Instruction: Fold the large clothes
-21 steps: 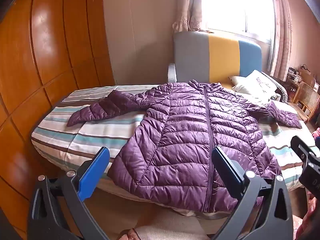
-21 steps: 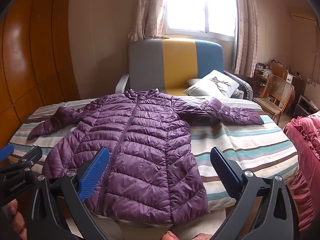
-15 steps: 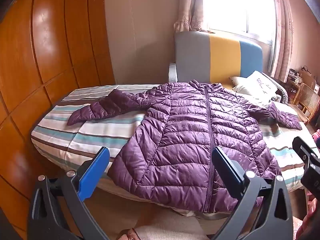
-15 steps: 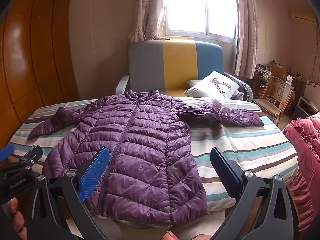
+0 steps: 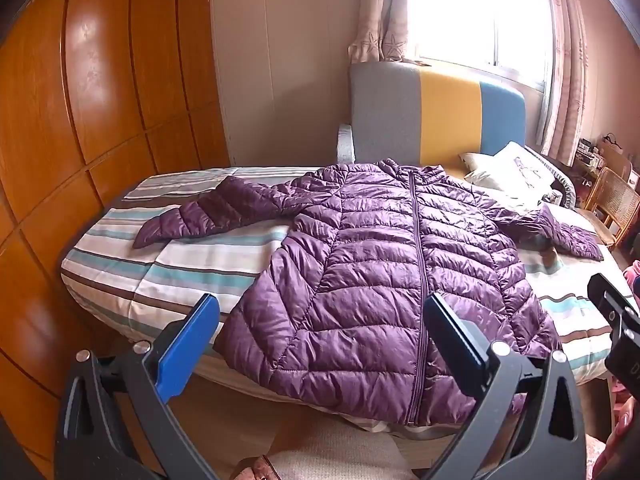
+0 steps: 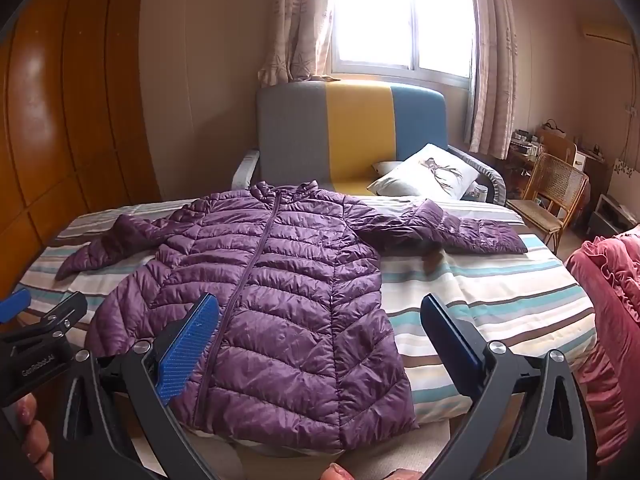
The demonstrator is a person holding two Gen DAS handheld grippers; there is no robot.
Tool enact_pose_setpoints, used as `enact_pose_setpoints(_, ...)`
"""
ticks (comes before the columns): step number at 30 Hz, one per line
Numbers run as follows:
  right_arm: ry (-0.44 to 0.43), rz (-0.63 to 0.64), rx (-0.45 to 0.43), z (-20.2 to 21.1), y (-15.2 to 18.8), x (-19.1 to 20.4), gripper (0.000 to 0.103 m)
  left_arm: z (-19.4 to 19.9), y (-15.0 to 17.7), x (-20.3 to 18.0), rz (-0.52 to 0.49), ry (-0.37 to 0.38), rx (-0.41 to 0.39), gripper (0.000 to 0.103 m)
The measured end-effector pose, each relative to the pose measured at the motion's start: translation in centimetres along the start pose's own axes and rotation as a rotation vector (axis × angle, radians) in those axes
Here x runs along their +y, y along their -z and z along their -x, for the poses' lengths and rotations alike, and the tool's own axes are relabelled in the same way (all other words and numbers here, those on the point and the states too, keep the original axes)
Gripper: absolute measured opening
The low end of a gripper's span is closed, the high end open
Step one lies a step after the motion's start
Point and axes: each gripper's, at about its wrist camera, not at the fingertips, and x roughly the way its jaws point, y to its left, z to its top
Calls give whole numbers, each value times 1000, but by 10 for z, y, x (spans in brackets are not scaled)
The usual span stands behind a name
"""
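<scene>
Purple quilted fabric: a down jacket [image 5: 400, 280] lies face up and zipped on a striped bed [image 5: 168, 272], collar toward the far edge and hem overhanging the near edge. Both sleeves are spread outward; the left sleeve [image 5: 216, 212] angles toward the bed's left corner, while the right sleeve [image 6: 452, 226] extends toward the right side, its cuff resting on the striped cover. In the right wrist view the jacket [image 6: 272, 300] occupies the left half of the bed [image 6: 500, 300], leaving the right half of the cover bare.

The left gripper [image 5: 320, 336] hangs in front of the near hem with its fingers spread wide and nothing between them (blue pads face inward). The right gripper [image 6: 318, 334] is likewise spread wide and empty, positioned over the jacket's lower right portion and not touching it.

Beyond the bed stands a sofa [image 6: 352, 128] with grey, yellow and blue panels, carrying a white pillow [image 6: 428, 174]. A curtained window [image 6: 400, 20] is behind it. Wooden wardrobe panels [image 5: 88, 100] line the left wall; a wicker chair [image 6: 552, 192] and a red ruffled cover [image 6: 612, 300] lie to the right.
</scene>
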Motion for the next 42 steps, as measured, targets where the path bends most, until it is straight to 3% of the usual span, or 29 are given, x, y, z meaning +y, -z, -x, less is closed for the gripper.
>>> enact_pose_setpoints(42, -16, 5, 14, -4, 4, 1, 100, 0, -2, -2, -9, 20, 10, 101)
